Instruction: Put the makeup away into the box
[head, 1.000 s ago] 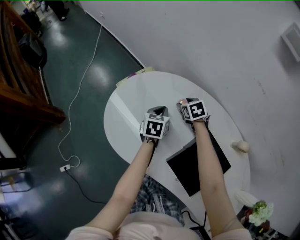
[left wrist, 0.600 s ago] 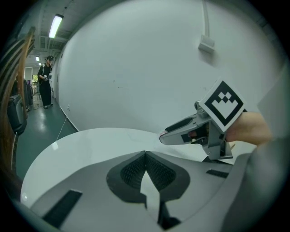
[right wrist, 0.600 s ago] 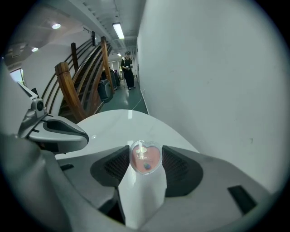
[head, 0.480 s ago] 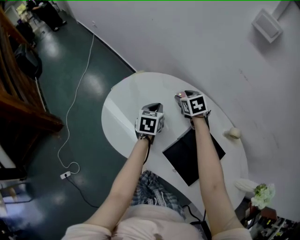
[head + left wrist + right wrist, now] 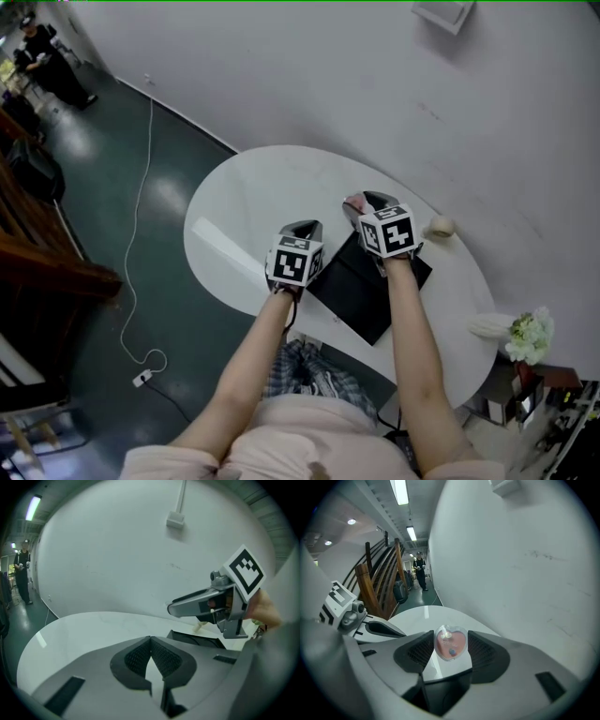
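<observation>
Makeup (image 5: 450, 644) in right gripper (image 5: 450, 638) — near box (image 5: 352, 291) edge.

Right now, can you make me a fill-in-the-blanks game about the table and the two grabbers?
The right gripper holds a pink makeup case shaped like a ____.
The left gripper is shut and holds ____.
The box lying on the white table is coloured ____.
Missing words: heart; nothing; black.

left tongs (image 5: 305, 228) beside black box (image 5: 361, 295), right tongs (image 5: 366, 199) holding pink makeup (image 5: 354, 202), white table (image 5: 244, 202)
</observation>
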